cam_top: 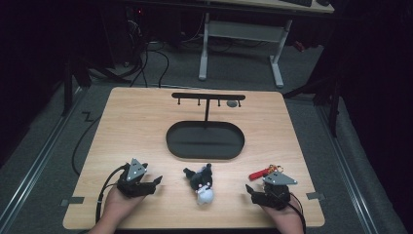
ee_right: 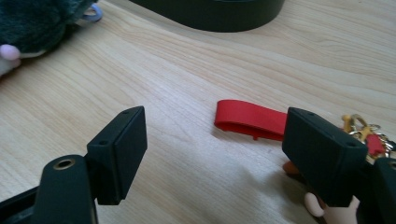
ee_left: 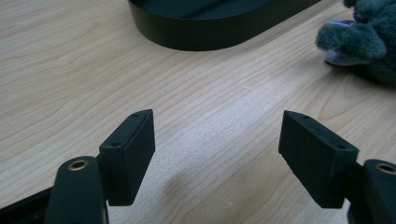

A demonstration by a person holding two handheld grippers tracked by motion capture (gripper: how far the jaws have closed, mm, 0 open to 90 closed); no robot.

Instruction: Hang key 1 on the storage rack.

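Observation:
A dark plush toy [cam_top: 202, 181] with a white face lies near the table's front edge, between my two grippers; its fur also appears in the left gripper view [ee_left: 369, 37] and the right gripper view [ee_right: 32, 23]. A keychain with a red strap [cam_top: 260, 173] and gold clasp lies just beyond my right gripper [cam_top: 253, 191]; the strap [ee_right: 250, 120] sits ahead of the right jaw. A black hanger stand [cam_top: 208, 100] rises from an oval base [cam_top: 204, 140]. My left gripper [cam_top: 155, 183] and right gripper [ee_right: 215, 140] are both open and hold nothing.
The wooden table [cam_top: 131, 122] has bare surface left and right of the oval base [ee_left: 210, 28]. A small dark object [cam_top: 233, 103] hangs at the stand's bar. Beyond the table are cables and a desk frame [cam_top: 241, 44] on the floor.

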